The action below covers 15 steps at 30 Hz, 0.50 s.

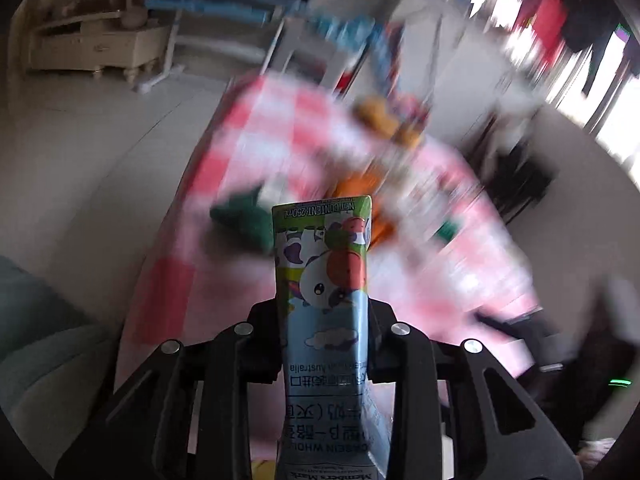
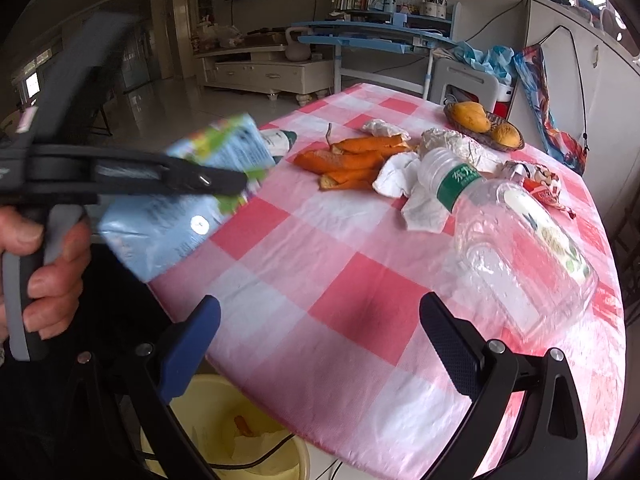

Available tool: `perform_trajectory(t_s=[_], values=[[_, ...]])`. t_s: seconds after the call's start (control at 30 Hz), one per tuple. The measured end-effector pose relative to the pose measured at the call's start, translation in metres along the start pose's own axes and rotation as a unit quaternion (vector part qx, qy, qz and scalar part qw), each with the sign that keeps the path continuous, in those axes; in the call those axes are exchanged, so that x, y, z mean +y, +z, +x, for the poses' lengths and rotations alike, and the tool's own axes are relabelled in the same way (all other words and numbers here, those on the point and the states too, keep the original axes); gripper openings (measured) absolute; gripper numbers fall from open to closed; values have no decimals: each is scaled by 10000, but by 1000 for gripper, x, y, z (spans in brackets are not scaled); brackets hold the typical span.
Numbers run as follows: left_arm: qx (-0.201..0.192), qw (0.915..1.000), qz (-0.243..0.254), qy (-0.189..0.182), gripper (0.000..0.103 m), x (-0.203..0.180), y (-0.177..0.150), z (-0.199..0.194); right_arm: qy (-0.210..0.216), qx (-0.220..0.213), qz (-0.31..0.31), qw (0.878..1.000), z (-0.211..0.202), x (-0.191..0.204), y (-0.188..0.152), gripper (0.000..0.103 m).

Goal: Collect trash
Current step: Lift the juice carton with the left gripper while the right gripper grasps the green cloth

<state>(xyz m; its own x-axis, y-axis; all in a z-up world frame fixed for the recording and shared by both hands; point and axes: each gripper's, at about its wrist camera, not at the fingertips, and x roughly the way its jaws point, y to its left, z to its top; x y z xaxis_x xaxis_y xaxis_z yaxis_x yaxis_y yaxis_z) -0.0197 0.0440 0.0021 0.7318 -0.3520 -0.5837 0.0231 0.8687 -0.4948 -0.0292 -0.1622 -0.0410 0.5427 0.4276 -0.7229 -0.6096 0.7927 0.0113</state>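
Observation:
My left gripper (image 1: pixel 322 336) is shut on a milk carton (image 1: pixel 324 280) with cartoon cow art, held above the table; the background is motion-blurred. In the right wrist view the same carton (image 2: pixel 180 204) shows at left, clamped in the left gripper (image 2: pixel 236 184). My right gripper (image 2: pixel 320 344) is open and empty over the pink checked tablecloth (image 2: pixel 320 264). On the cloth lie an empty clear plastic bottle (image 2: pixel 508 240), orange peels (image 2: pixel 352 158), crumpled white tissues (image 2: pixel 416 196) and a snack wrapper (image 2: pixel 536 184). A yellow bin (image 2: pixel 240 432) stands below the table's near edge.
A basket of mangoes (image 2: pixel 484 124) sits at the table's far side. A small white bottle with a dark cap (image 2: pixel 280 140) lies behind the carton. A blue desk (image 2: pixel 372 40), a white chair (image 2: pixel 464 80) and a TV cabinet (image 2: pixel 264 72) stand beyond.

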Motion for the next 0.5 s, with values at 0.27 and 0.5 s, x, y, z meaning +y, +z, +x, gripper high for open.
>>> perform_trajectory(t_s=[0.27,0.5], values=[[-1417,9808,-1155,676,29,60,12,-58,397,-281,-455,9978,28,25,59,95],[-1587,9736,-1330,963,29,72,20,-59,636,-70,-788,9948,84,39,103,91]])
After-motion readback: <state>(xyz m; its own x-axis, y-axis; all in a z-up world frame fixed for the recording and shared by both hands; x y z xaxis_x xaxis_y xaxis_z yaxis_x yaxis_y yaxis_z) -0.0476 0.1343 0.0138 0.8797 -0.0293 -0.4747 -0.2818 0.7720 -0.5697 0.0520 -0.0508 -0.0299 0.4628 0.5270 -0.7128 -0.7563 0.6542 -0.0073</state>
